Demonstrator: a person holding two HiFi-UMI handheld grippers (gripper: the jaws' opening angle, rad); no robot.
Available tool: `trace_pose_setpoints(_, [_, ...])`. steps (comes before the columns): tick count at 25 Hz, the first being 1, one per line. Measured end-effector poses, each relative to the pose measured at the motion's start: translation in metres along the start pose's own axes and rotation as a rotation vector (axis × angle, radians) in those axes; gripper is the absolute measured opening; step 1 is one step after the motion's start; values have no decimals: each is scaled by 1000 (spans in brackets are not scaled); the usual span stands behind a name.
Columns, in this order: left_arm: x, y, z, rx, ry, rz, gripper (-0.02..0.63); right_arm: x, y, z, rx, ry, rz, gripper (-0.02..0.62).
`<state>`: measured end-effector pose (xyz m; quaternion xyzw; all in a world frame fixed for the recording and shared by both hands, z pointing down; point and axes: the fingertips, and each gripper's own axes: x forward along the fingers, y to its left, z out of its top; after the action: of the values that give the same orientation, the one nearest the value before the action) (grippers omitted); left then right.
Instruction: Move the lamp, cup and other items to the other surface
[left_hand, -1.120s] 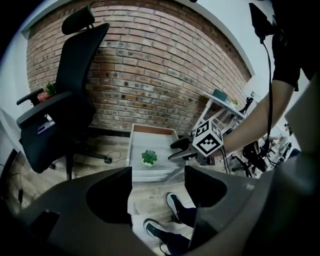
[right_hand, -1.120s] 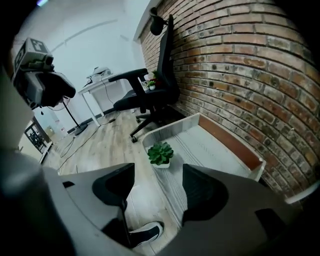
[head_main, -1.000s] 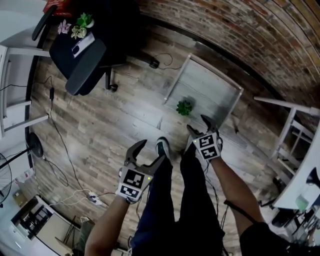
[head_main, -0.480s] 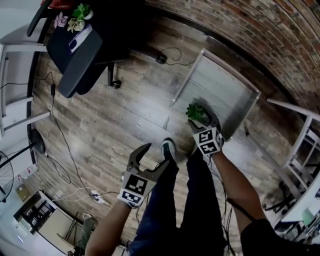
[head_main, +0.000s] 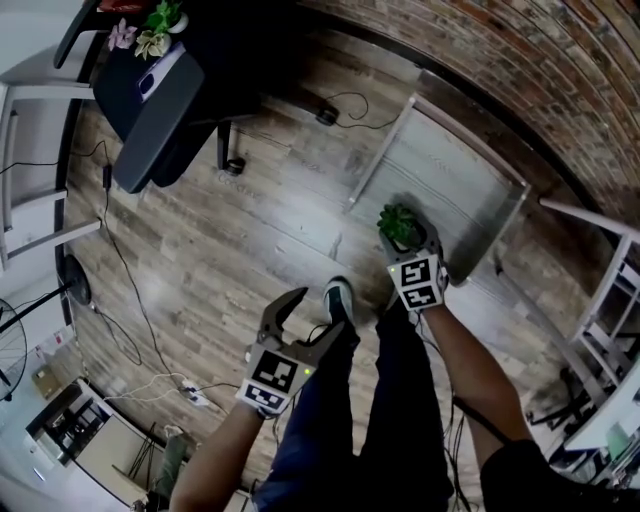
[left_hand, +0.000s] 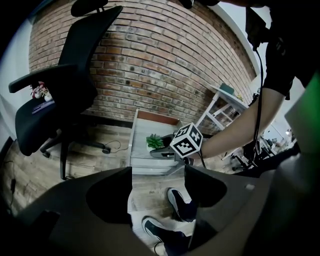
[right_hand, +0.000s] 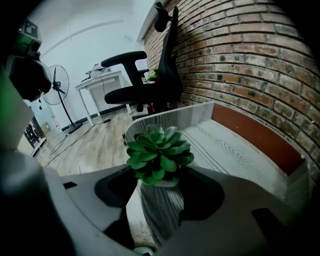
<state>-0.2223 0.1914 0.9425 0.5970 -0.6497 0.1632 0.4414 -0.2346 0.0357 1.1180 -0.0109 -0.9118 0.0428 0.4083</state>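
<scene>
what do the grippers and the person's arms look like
The left gripper and right gripper both have dark grey, curved, claw-like jaws, and each carries a white cube with black square markers. A small green light glows on the left one. The forearms are bare. A short black sleeve shows on the right arm, with a thin black cable along it.

- plant (right_hand: 157, 152): green leaves
- low desk (right_hand: 235, 145): light grey with wavy lines, red-brown on one inside wall
- wall (right_hand: 240, 55): red-brown bricks with pale lines between them
- floor (head_main: 230, 250): grey-brown wood planks
- chair (head_main: 150, 110): black
- cubes on the left gripper (head_main: 320, 308) and the right gripper (head_main: 405, 222): black and white squares
</scene>
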Motion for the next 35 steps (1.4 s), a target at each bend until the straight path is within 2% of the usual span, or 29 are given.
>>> trace_pose_setpoints(6, [-14, 0, 10, 1, -9, 9, 325, -21, -3, 8, -4, 7, -5, 262])
trace_pose_setpoints(11, [-37, -11, 40, 24, -38, 0, 325, -66, -6, 40, 2, -12, -21, 262])
trace_pose_setpoints(14, [-58, -25, 66, 37, -50, -15, 325, -104, -8, 70, 14, -34, -40, 262])
trace_pose_setpoints(20, [-109, -54, 126, 114, -111, -41, 325, -191, -15, 137, 50, -97, -86, 264])
trace_pose_setpoints(25, [-159, -80, 156, 156, -124, -60, 325, -266, 2, 173, 84, -103, -105, 264])
trace_pose_setpoints(29, [-195, -93, 189, 201, -179, -67, 325, -322, 12, 212, 78, -125, -119, 264])
trace_pose_setpoints(35, [-235, -127, 210, 253, -234, -94, 325, -393, 28, 232, 144, -163, -164, 264])
